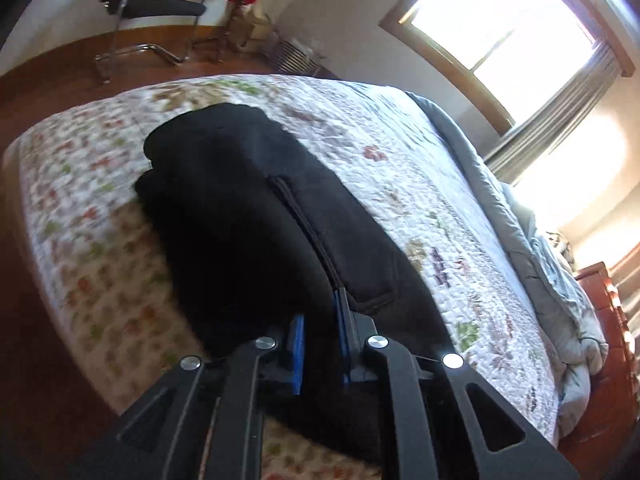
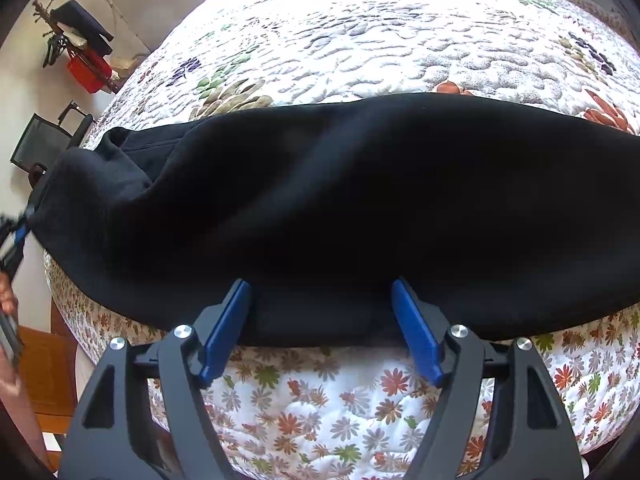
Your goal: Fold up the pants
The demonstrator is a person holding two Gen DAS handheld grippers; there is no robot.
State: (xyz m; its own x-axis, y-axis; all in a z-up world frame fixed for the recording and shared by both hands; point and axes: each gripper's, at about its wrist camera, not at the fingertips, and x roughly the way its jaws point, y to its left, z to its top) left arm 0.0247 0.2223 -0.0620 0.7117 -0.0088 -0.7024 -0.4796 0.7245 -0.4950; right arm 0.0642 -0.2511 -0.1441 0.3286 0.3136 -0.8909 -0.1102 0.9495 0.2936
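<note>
Black pants [image 2: 320, 208] lie in a long band across the flowered quilt near the bed's front edge; they also show in the left wrist view [image 1: 248, 216]. My left gripper [image 1: 320, 312] is shut on the pants' end, with dark cloth between its blue pads. It shows at the far left of the right wrist view [image 2: 18, 236]. My right gripper [image 2: 320, 292] is open, its blue fingers [image 2: 228, 320] straddling the pants' near edge without pinching it.
The flowered quilt [image 2: 360, 40] covers the bed. A grey duvet [image 1: 560, 280] is bunched along the far side by a wooden headboard [image 1: 612, 320]. A black chair [image 1: 160, 8] and a clothes rack [image 2: 80, 48] stand on the wooden floor.
</note>
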